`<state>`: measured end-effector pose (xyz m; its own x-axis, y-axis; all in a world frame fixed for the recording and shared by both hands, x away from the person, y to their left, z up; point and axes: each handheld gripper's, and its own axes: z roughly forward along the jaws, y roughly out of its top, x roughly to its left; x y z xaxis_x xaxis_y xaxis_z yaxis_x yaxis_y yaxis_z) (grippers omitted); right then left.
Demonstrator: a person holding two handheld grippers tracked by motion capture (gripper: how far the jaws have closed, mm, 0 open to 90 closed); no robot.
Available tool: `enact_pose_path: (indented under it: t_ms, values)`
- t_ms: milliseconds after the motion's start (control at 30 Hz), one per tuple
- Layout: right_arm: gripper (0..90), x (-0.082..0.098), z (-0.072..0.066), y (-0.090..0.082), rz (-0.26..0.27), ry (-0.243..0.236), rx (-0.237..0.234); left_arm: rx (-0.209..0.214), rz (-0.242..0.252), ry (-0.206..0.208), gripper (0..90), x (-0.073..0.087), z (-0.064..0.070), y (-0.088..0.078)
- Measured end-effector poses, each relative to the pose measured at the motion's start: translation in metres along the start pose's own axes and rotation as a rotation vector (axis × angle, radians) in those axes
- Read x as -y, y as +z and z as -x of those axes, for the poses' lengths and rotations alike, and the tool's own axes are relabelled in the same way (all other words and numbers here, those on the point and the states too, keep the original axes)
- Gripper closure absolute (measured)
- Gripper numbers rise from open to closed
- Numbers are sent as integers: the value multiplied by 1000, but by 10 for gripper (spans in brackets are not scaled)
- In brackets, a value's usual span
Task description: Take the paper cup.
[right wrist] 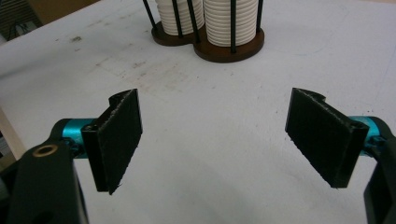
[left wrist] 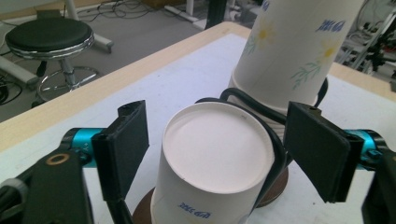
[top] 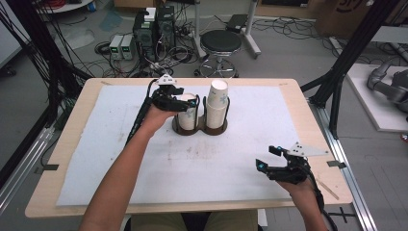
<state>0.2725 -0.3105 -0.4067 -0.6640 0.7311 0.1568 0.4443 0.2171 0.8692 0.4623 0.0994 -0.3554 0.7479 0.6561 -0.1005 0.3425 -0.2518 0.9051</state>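
1. Now the left gripper [left wrist: 217, 154] has its jaws on both sides of the top paper cup [left wrist: 217, 154], not squeezing yet.
2. That upside-down cup sits on the shorter stack in the wire cup holder [top: 200, 126], at the back of the white mat [top: 250, 159].
3. Close gently (paper cups squash easily).
4. Lift straight up, clear of the taller stack [top: 217, 103].
5. Meanwhile the right gripper [top: 270, 159] waits near the front, jaws wide, holding nothing.
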Motion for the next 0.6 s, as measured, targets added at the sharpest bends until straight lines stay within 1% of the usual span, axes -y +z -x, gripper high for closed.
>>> enact_pose_path:
  t_ms: [33,100,133,200,267,433,467,567,600]
  values:
    - [192,0,0,0,0,0,1,0,0,0,240,0,0,0]
    - [192,0,0,-1,1,4,1,1,-16,-9,242,2,-1,2]
    - [192,1,0,-2,2,5,3,2,-32,-11,257,4,-2,4]
    - [192,1,0,-2,2,5,2,10,-39,-15,279,6,-3,5]
    - [192,1,0,-2,0,6,4,15,-39,-17,327,8,-3,5]
    - [192,1,1,-3,-1,6,5,13,-40,-17,337,9,-4,5]
    - [192,1,1,-2,-1,7,7,5,-39,-8,342,8,-4,3]
    - [192,1,0,-2,1,6,6,-1,-39,-10,349,6,-5,2]
    - [192,1,0,-2,-3,9,4,3,-22,-20,350,3,-5,-1]
